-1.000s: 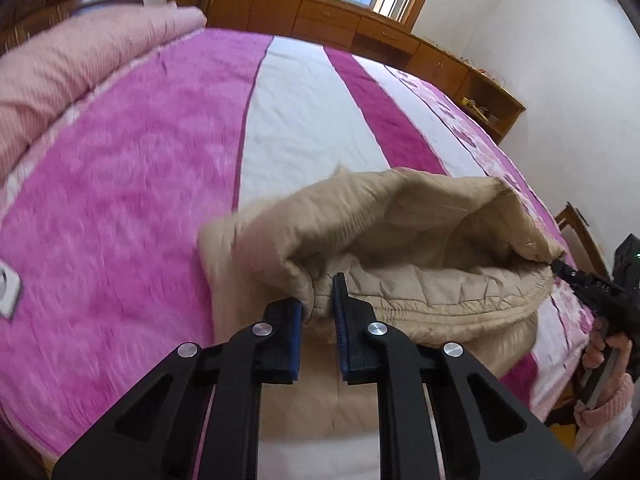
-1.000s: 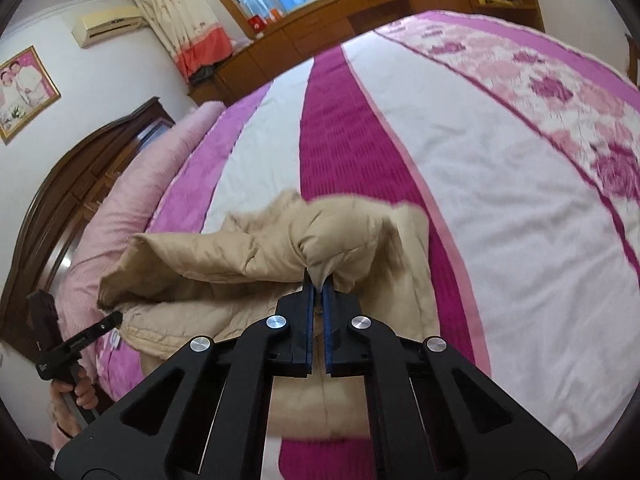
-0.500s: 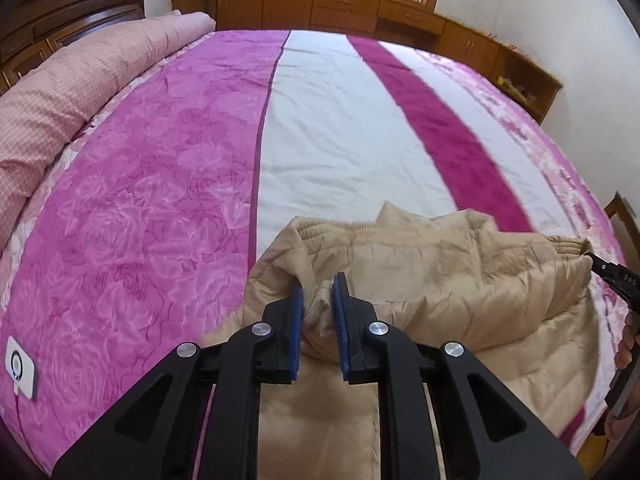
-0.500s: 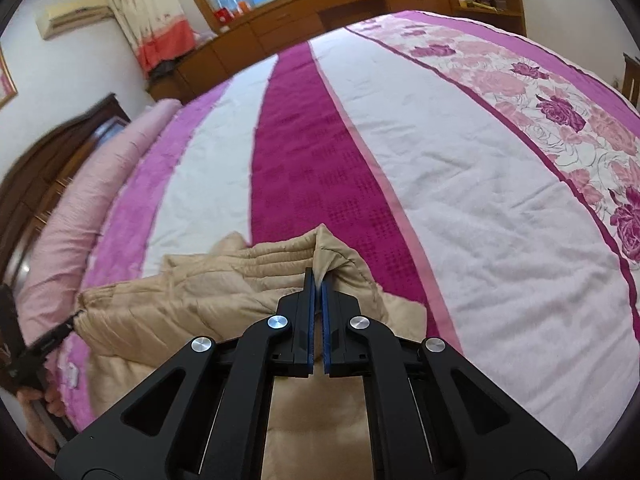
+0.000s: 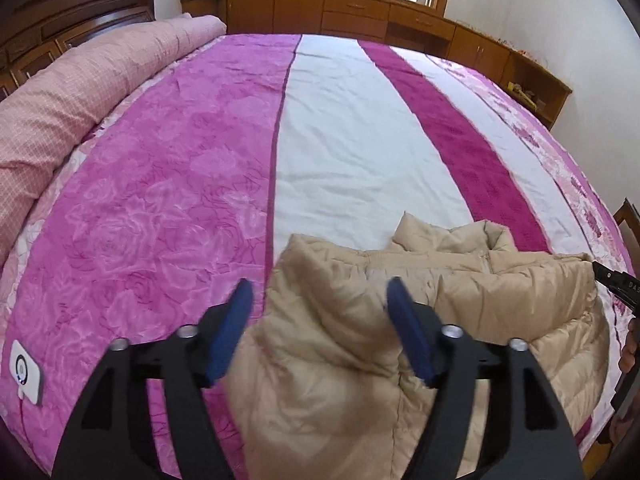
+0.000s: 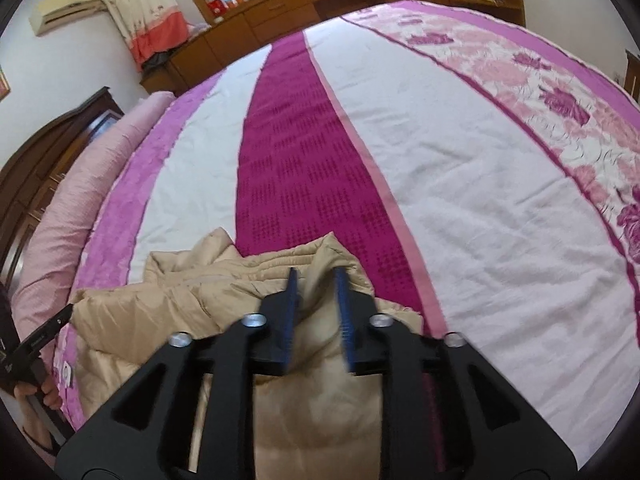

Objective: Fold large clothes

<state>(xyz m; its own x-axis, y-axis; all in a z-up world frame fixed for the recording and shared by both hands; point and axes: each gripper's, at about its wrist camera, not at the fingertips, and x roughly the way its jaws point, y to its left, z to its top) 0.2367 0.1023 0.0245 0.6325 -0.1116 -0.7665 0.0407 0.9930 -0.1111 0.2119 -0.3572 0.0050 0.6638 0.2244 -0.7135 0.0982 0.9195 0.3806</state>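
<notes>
A beige padded jacket (image 5: 460,300) lies folded over on the bed's near edge; it also shows in the right wrist view (image 6: 188,300). My left gripper (image 5: 320,292) is wide open just above the jacket's left corner, with no cloth between its blue pads. My right gripper (image 6: 316,280) is partly open over the jacket's right corner, with the cloth loose beneath its pads. The right gripper's tip (image 5: 612,280) shows at the jacket's far right edge in the left wrist view. The left gripper's tip (image 6: 44,332) shows at the left edge in the right wrist view.
The bed cover (image 5: 340,140) has pink, white and magenta stripes. A rolled pink quilt (image 5: 80,80) lies along the dark headboard (image 5: 80,4). A white controller (image 5: 26,372) lies near the left edge. Wooden cabinets (image 5: 360,12) line the far wall.
Both grippers lowered the jacket's edge onto the bed and opened, letting the cloth go. The folded part now lies flat on the rest of the jacket.
</notes>
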